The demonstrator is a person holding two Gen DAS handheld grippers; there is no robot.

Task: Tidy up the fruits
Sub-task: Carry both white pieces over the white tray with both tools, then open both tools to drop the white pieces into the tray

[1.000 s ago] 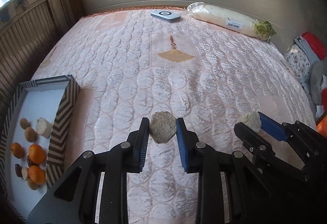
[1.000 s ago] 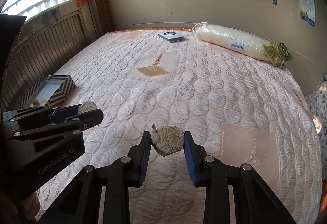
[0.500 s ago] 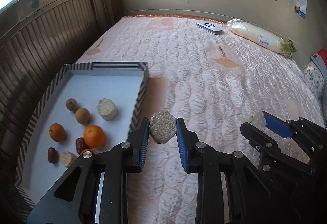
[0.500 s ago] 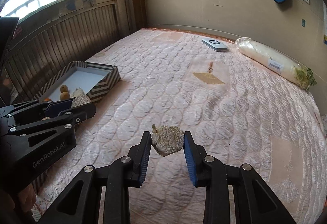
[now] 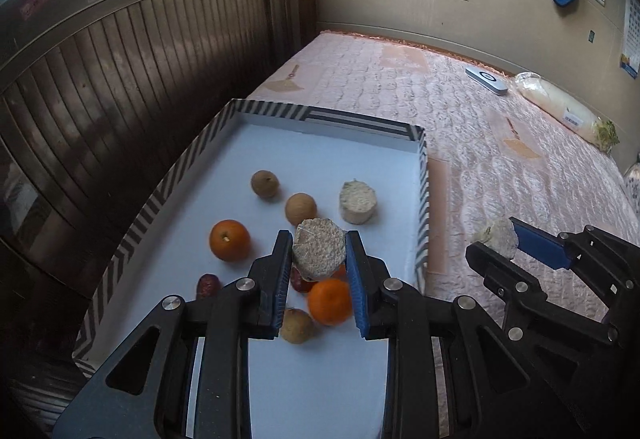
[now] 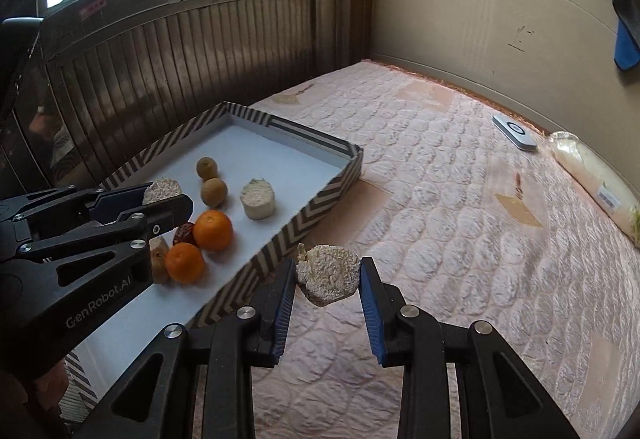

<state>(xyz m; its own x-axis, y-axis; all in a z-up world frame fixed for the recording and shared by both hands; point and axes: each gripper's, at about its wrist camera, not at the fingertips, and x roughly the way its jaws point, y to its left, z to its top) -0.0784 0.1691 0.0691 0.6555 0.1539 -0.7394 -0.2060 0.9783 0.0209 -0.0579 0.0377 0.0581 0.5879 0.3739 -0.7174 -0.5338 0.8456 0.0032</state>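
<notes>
Left wrist view: the left gripper (image 5: 319, 255) hangs over the striped tray (image 5: 168, 179), jaws clamped on a pale crumbly chunk (image 5: 319, 247). Below it sit two oranges (image 5: 229, 240), two brown round fruits (image 5: 264, 183), a dark red date (image 5: 207, 285) and a pale cut piece (image 5: 357, 196) at 1 o'clock. Right wrist view: the right gripper (image 6: 328, 279) holds a second crumbly chunk (image 6: 329, 274) between its jaws, above the pink quilted bed (image 6: 460, 199), just outside the tray's near wall at 9 o'clock.
</notes>
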